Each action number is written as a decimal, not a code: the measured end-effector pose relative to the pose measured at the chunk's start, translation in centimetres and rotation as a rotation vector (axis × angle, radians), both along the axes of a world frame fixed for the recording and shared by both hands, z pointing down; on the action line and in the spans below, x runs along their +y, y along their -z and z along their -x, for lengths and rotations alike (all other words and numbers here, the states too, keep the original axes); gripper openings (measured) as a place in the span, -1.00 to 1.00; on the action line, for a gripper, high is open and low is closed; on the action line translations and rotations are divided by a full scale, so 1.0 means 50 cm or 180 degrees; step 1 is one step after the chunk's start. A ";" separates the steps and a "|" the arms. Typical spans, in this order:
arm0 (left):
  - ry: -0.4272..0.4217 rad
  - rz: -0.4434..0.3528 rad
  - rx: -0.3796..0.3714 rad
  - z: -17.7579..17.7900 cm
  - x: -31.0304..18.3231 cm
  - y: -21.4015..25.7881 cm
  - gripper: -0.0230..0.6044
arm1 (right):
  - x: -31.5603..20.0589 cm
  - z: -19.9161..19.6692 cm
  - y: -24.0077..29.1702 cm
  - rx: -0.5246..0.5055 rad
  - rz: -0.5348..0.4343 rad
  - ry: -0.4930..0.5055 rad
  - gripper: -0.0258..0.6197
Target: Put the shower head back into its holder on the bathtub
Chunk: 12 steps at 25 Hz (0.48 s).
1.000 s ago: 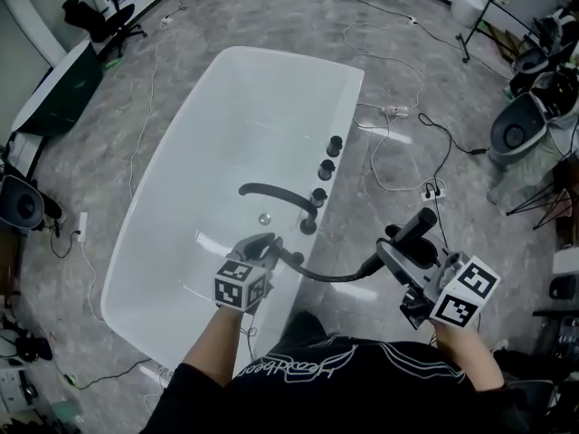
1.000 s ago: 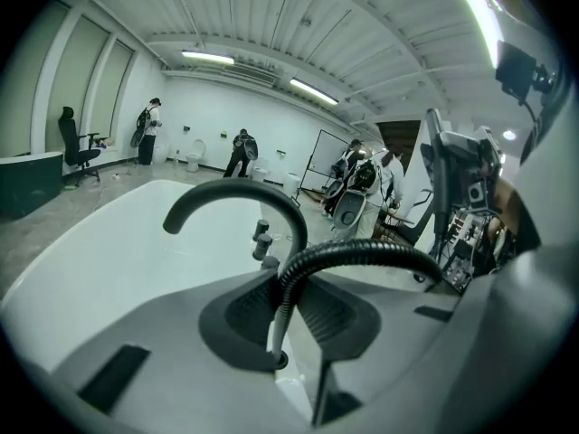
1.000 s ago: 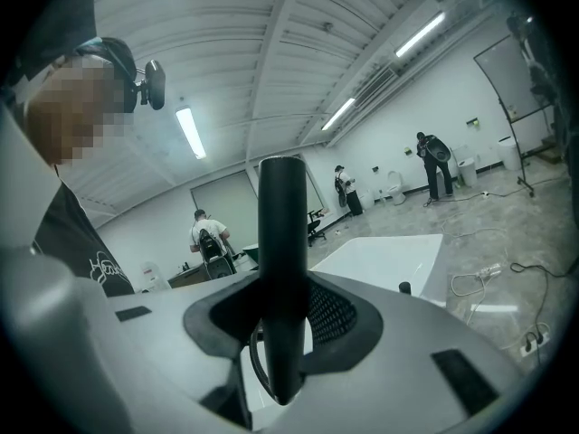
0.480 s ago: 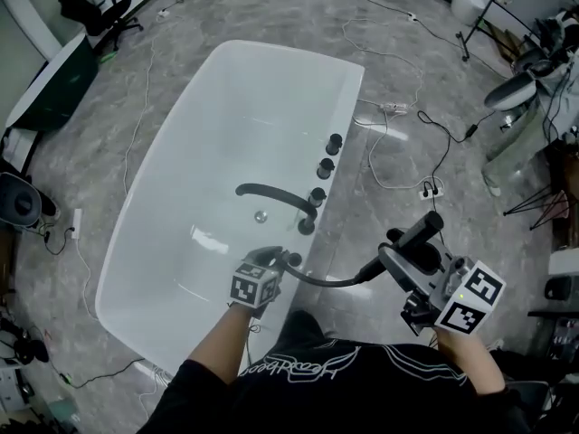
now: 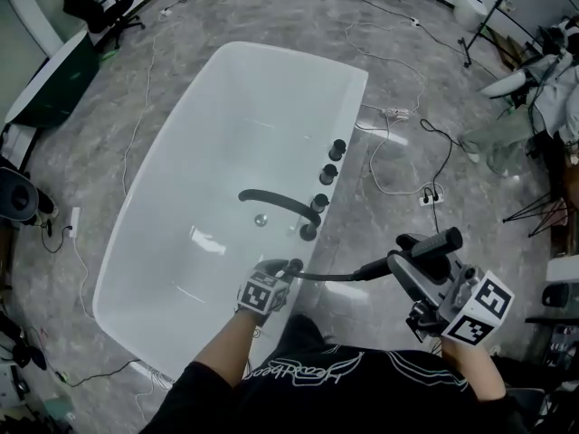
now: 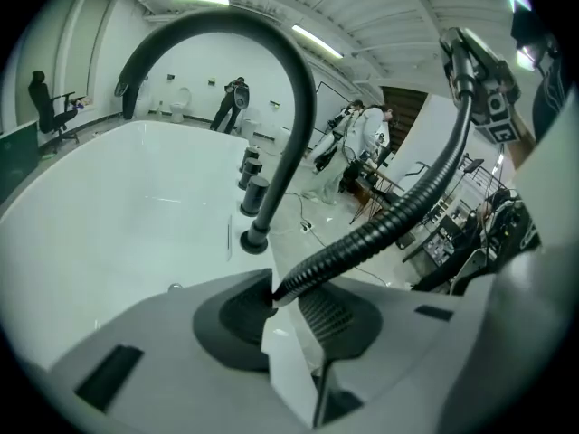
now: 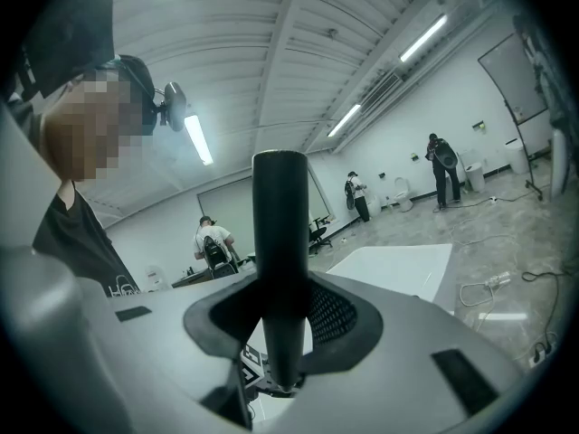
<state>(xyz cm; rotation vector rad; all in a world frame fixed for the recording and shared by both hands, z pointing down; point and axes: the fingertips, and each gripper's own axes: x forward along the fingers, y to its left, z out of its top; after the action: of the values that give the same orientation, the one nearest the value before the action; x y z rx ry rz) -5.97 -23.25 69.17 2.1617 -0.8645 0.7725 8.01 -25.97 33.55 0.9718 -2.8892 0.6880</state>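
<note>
At bathtub [image 5: 208, 152] rim nearest person, left gripper [image 5: 288, 268] pointing down, narrow-set pads pinching dark ribbed hose [image 5: 335, 278]. Hose running right, off tub edge, to shower head [image 5: 434, 241]. Shower head hanging beside tub over grey floor, out of holder, right gripper [image 5: 403, 263] clamping its dark handle between wider-set pads. Curved spout [image 5: 271, 197] and three knobs [image 5: 327, 172] sitting farther along same rim.
</note>
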 end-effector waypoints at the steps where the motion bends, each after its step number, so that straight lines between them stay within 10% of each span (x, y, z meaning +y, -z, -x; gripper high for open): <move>1: -0.0025 0.0042 0.0016 -0.004 0.008 -0.005 -0.69 | 0.000 0.000 -0.001 -0.0001 0.0008 -0.0007 -0.51; 12: 0.0127 0.0140 0.0210 0.023 0.040 0.018 -0.59 | -0.006 0.019 -0.047 0.0182 0.0053 0.0073 -0.51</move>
<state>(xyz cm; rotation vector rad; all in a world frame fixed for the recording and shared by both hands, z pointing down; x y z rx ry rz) -7.11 -21.25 68.30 2.1130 -0.8463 0.6904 7.08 -26.28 35.89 0.9389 -2.8361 0.6704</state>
